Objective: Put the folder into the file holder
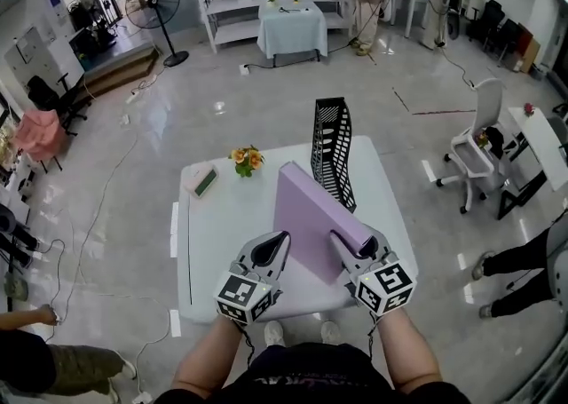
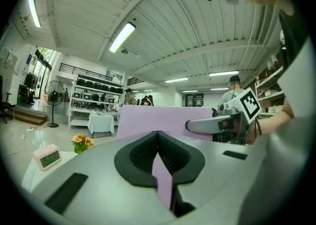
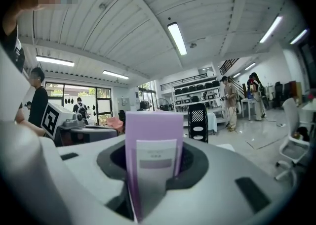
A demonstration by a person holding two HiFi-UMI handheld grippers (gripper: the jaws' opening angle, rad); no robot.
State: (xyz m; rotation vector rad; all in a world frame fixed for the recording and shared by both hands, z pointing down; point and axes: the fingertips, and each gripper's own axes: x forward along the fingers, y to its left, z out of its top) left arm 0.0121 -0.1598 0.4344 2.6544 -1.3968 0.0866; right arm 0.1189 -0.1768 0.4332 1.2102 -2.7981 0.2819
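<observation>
Folder (image 1: 302,207) in left tongs (image 1: 280,240) and right tongs (image 1: 341,239)

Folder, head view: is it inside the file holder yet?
No. The purple folder is tilted over the table on the near side of the black file holder, with no part of it in the holder.

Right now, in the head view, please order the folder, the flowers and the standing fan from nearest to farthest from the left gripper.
1. folder: gripped in the left gripper, just to its right.
2. flowers: on the table, at its far side.
3. fan: on the floor, far back left.
</observation>
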